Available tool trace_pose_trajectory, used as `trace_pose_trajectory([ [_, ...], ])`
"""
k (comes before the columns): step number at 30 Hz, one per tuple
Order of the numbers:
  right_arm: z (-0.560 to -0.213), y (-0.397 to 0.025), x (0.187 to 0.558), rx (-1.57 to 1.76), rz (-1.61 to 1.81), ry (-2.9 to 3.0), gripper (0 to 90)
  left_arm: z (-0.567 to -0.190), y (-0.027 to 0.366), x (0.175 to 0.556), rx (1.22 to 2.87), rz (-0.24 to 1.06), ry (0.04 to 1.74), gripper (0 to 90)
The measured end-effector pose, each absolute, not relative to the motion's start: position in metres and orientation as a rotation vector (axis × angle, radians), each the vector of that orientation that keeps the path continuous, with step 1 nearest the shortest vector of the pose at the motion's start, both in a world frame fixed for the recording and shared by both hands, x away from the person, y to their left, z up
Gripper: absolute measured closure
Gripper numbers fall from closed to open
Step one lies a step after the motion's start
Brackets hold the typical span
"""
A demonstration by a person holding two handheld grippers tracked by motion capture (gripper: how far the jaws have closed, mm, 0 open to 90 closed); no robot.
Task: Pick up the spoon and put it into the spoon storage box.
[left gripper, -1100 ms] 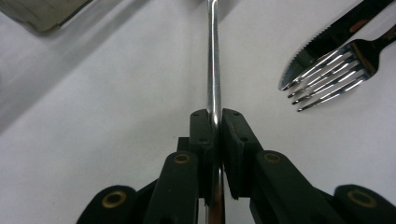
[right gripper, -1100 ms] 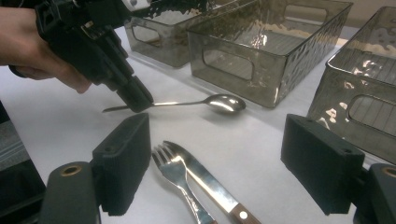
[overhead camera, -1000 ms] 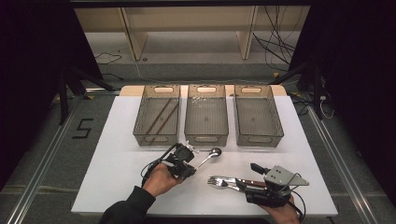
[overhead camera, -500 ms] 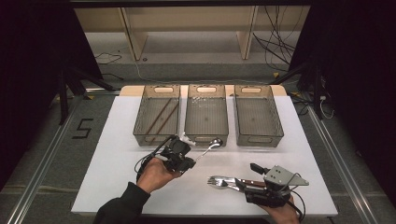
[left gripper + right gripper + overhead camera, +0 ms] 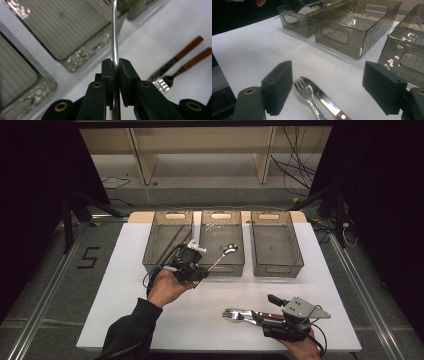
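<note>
Left tool [image 5: 200, 261], raised, clamps a spoon [image 5: 223, 255] over the middle bin [image 5: 222, 268]; right tool [image 5: 260, 317] rests wide open astride a fork [image 5: 235, 314] near the tabletop's front edge

Desk [image 5: 125, 285] white. Three bins [image 5: 272, 242] smoky grey, ribbed floors. Spoon [image 5: 224, 254] silver. Fork [image 5: 183, 67], knife [image 5: 186, 51]: silver, reddish-brown handles. Claws black.

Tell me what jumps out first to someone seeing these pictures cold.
The left gripper stands out first, holding a spoon by its handle with the bowl raised over the middle bin of three smoky clear bins at the far side of the white table. Near the front edge, the right gripper sits open around a fork and knife lying side by side.
</note>
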State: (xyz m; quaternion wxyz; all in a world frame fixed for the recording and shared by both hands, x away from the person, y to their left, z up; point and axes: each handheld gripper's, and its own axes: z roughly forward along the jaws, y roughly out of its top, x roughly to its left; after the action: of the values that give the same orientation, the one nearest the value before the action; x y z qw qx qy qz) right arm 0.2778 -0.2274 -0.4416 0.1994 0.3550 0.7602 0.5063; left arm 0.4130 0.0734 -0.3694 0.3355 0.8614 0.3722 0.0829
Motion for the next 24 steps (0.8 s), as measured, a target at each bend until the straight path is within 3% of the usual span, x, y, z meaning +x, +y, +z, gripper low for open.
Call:
trace_pose_trajectory([
  [24,-0.442,-0.228,0.278,0.994,1.423,2.128,24.8,-0.371,0.068,0.492,2.183,0.251,1.118,82.5],
])
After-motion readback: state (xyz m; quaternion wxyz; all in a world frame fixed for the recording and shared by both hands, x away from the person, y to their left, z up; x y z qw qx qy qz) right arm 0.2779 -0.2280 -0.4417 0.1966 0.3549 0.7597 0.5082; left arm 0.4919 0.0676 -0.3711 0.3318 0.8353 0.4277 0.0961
